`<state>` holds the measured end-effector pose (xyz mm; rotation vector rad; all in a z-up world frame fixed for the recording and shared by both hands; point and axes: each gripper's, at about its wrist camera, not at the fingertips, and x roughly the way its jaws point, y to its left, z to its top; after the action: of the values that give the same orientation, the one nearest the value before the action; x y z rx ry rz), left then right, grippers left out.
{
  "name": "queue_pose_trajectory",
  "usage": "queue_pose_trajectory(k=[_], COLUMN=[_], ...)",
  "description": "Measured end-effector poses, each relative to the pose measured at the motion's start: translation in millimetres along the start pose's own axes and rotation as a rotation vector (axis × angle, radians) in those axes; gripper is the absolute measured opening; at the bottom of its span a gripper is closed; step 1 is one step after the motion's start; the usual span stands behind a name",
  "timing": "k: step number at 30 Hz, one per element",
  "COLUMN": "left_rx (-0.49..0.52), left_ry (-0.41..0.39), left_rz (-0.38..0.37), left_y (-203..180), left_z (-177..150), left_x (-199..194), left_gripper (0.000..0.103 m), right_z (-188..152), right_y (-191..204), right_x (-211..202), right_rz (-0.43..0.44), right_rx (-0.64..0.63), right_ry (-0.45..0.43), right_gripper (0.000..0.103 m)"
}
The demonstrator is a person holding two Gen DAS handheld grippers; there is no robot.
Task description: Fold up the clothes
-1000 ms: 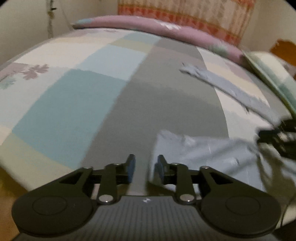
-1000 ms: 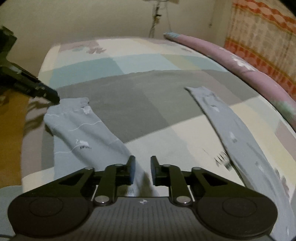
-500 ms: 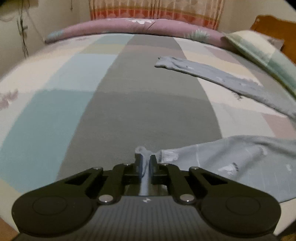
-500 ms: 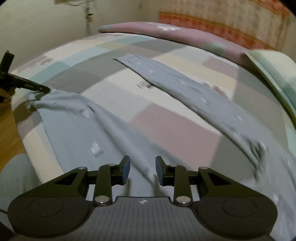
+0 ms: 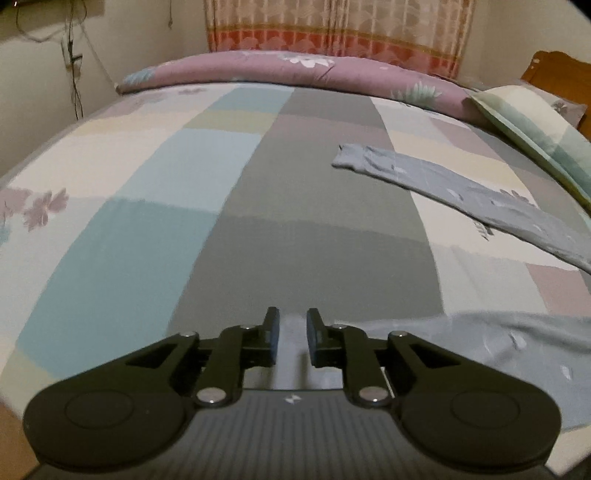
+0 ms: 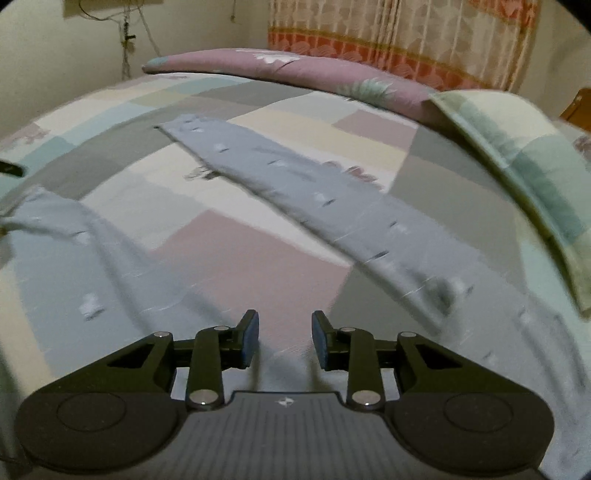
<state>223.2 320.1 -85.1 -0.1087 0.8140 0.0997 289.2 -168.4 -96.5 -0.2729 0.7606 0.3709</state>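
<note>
Blue-grey patterned trousers lie spread on the patchwork bed sheet (image 5: 110, 258). Their far leg (image 5: 461, 188) runs diagonally at the right; the near leg (image 5: 498, 339) ends at my left gripper (image 5: 291, 332). The left jaws are opening, and the leg's cuff lies loose in the gap, no longer pinched. In the right wrist view the far leg (image 6: 332, 199) and near leg (image 6: 74, 266) fan out from the lower right. My right gripper (image 6: 284, 336) hovers open just above the fabric where the legs join, with nothing between its pads. The left gripper's tip (image 6: 11, 168) shows at the left edge.
A rolled pink quilt (image 5: 295, 70) lies along the bed's far side below a patterned curtain (image 5: 332, 29). A green-striped pillow (image 5: 535, 125) and a wooden headboard (image 5: 557, 74) are at the right. Cables hang on the left wall (image 5: 74, 62). The bed's near edge drops off at the lower left.
The left gripper closed on the near leg's cuff, drew it along the grey stripe, and now its jaws have parted. The right gripper swung right across the trousers, its jaws a little wider.
</note>
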Motion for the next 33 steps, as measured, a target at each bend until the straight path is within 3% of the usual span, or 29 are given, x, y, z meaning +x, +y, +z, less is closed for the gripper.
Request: queue_pose_trajectory(k=[5,7,10,13,19,27,29,30,33], left_rx=[-0.010,0.018,0.065,0.190,0.376,0.568,0.596,0.610,0.636], left_ry=[0.044,0.063,0.090,0.120,0.173,0.243,0.256,0.262,0.275], left_rz=[-0.044,-0.080,-0.135,-0.202,-0.304,-0.426,-0.449,-0.458,-0.477], left_y=[-10,-23,-42,-75,-139,-214,-228,-235,-249], left_z=[-21,-25,-30,-28,-27,-32,-34,-34,-35], left_x=[-11,-14,-18,-19,-13,1,6,8,12], left_gripper=[0.022,0.025,0.033,0.043,0.045,0.047,0.047,0.047,0.047], right_z=[1,-3,-11,-13,-11,-11,-10,-9,-9], right_y=[-42,-58,-60,-54,-50,-48,-53,-55,-59], right_x=[-4,-1,2,4,21,32,34,34,31], right_rz=[-0.106,-0.095,-0.082,-0.025,0.105,0.219,0.270,0.308,0.315], right_rx=[0.002,0.050,-0.037,-0.206,-0.425,-0.614,-0.592,-0.567,-0.547], right_ry=[0.028,0.080,0.109,0.133,0.233,0.267,0.282,0.293,0.246], right_gripper=[0.036,0.036,0.036,0.036,0.036,0.044,0.029,0.016,0.012])
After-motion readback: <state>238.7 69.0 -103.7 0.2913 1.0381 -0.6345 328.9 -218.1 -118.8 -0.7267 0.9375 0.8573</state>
